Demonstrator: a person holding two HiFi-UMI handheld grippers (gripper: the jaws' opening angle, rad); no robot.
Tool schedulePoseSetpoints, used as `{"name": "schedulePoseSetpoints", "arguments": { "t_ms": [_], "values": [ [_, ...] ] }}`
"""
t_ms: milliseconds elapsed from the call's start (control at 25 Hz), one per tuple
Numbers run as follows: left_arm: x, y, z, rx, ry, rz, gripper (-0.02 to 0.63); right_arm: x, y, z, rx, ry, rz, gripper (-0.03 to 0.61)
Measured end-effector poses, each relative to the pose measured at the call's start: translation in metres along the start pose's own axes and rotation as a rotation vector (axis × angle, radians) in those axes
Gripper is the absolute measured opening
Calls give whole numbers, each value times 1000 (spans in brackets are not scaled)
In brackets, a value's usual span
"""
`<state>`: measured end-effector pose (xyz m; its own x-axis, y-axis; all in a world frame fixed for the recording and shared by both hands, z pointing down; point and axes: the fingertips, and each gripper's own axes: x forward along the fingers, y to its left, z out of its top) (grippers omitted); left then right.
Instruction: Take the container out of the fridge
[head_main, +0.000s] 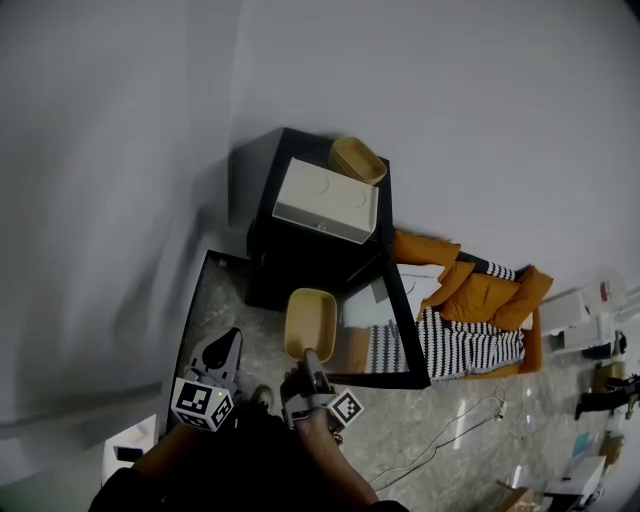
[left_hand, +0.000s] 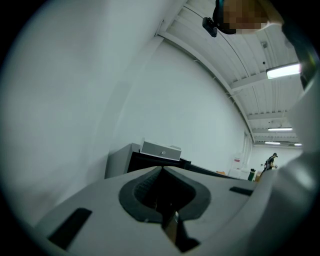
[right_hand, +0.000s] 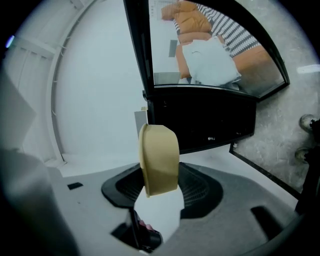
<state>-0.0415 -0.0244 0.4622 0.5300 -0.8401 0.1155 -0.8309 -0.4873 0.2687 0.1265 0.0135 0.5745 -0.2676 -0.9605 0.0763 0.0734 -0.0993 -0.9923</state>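
Your right gripper (head_main: 310, 356) is clamped on the rim of a tan oval container (head_main: 311, 322). Its jaws stand partly apart, with the container's edge pinched between them. In the right gripper view the container sits upright in the middle of the frame, turned edge-on. In the head view it hangs just below centre, in front of the open black mini fridge (head_main: 300, 270) and clear of the fridge's interior. The fridge's glass door (head_main: 400, 345) is swung wide toward the right of the frame.

Your left gripper (head_main: 222, 352), at the lower left of the head view, has its jaws together at the tips with nothing between them.

On top of the fridge sits a white box (head_main: 326, 200). A second tan container (head_main: 358, 160) is just behind it.
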Motion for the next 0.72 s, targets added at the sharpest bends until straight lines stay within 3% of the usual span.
{"name": "schedulePoseSetpoints", "arguments": {
  "t_ms": [720],
  "values": [
    [-3,6,-7,-13,5,-3,5,-18,11,-3,-32,-48,18,189]
  ]
}}
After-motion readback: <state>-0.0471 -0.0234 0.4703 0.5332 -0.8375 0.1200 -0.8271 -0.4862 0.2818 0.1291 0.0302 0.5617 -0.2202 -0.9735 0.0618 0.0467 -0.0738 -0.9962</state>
